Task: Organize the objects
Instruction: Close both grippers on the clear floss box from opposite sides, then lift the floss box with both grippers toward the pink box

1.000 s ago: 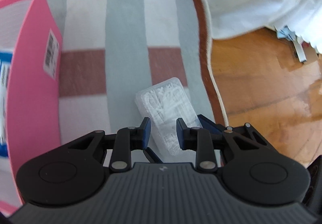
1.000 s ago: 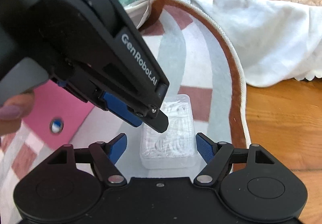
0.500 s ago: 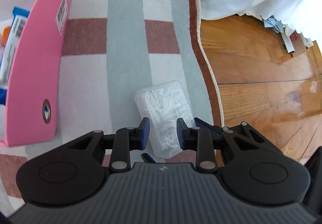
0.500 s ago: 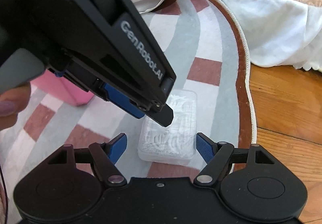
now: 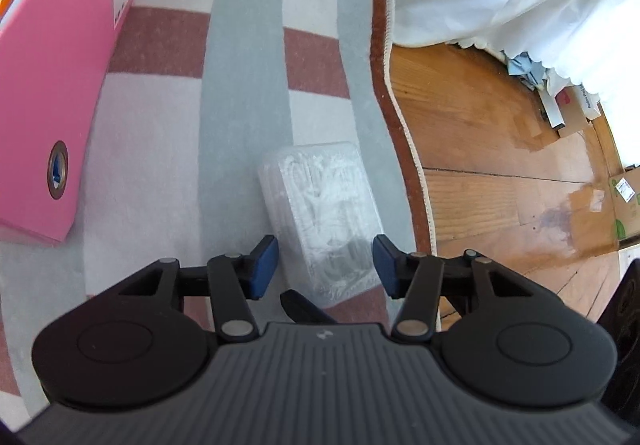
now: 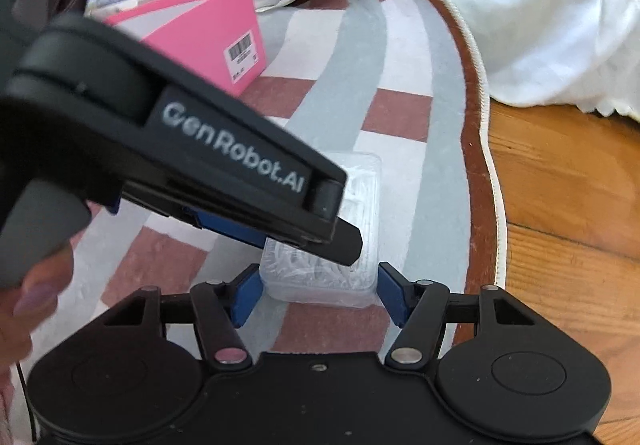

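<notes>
Since the earlier frame: left gripper fingers opening from narrow, right gripper fingers closing in; both bracket the near end of the clear plastic box, neither pad visibly pressing. Location — box flat on the striped rug, near its brown border, pink folder well apart. Handling, as judged — light, rigid, thin-walled, smooth and likely slippery; loose white contents may shift. Grip across the long side walls, moderate squeeze.

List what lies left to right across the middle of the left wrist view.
pink folder → striped rug → clear plastic box → rug's brown border → wooden floor → cardboard boxes
</notes>
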